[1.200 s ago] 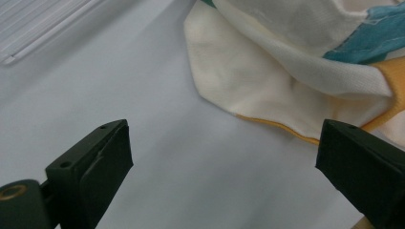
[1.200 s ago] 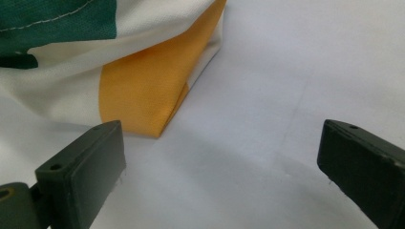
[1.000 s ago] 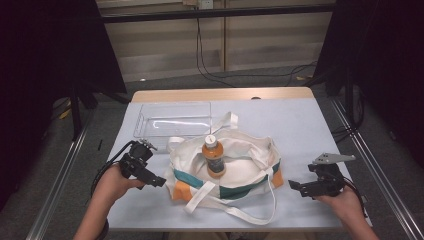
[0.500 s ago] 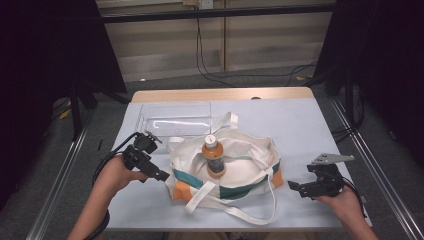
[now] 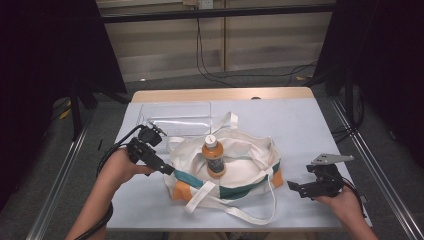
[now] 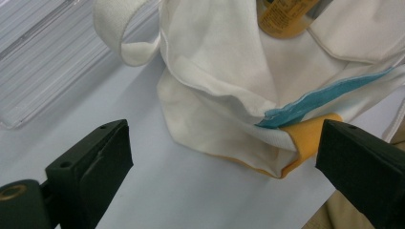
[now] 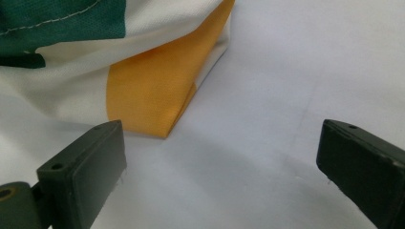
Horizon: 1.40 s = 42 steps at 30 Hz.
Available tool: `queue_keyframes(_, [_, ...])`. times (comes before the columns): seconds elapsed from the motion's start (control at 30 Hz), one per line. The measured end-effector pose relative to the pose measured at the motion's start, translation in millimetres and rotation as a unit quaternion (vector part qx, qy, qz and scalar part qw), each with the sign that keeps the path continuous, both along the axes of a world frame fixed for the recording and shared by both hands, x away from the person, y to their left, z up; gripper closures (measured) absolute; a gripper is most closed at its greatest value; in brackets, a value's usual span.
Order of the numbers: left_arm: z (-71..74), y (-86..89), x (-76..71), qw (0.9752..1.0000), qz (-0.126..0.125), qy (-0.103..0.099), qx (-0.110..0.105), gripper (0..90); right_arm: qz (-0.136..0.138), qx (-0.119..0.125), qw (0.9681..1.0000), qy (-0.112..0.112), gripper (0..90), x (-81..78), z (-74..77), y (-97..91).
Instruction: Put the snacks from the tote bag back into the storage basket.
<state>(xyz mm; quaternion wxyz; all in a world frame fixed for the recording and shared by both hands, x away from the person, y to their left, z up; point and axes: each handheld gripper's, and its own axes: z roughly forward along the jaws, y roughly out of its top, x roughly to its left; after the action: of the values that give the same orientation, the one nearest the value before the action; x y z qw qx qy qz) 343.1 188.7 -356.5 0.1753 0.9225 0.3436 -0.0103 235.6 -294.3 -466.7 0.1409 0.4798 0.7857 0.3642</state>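
- Bag point(image 5: 225, 167) lies at the centre of the high view, long axis running left to right, mouth upward, a bottle point(image 5: 213, 156) upright inside.
- My left gripper point(image 5: 167, 170), jaws wide and holding nothing, has edged right, its tip now just beside the bag's left end.
- My right gripper point(image 5: 294, 187) stays lower right, spread wide, clear of the bag.

White bag point(image 5: 240, 155) with green and orange bands; orange bottle point(image 5: 213, 157); black tools.
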Motion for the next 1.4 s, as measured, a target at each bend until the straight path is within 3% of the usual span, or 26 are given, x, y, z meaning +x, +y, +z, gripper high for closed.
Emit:
queue_keyframes(0.5, [11.1,-15.8,4.9,0.9999,-0.013,-0.004,-0.009,4.7,-0.002,0.005,1.0000,0.001,2.7,-0.3,0.5,-0.1])
queue_keyframes(0.93, [16.6,-29.5,9.8,0.9996,-0.028,0.003,-0.001,5.7,0.000,0.005,1.0000,0.002,2.7,-0.3,0.3,0.2])
queue_keyframes(1.17, [19.0,-37.1,12.1,0.9995,-0.031,-0.008,-0.005,6.2,-0.001,0.006,1.0000,0.003,2.6,-0.6,0.2,-0.1])
queue_keyframes(1.4, [20.2,-48.5,13.4,0.9991,-0.041,-0.007,0.003,6.5,0.001,0.007,1.0000,0.002,2.9,-0.5,0.4,0.1])
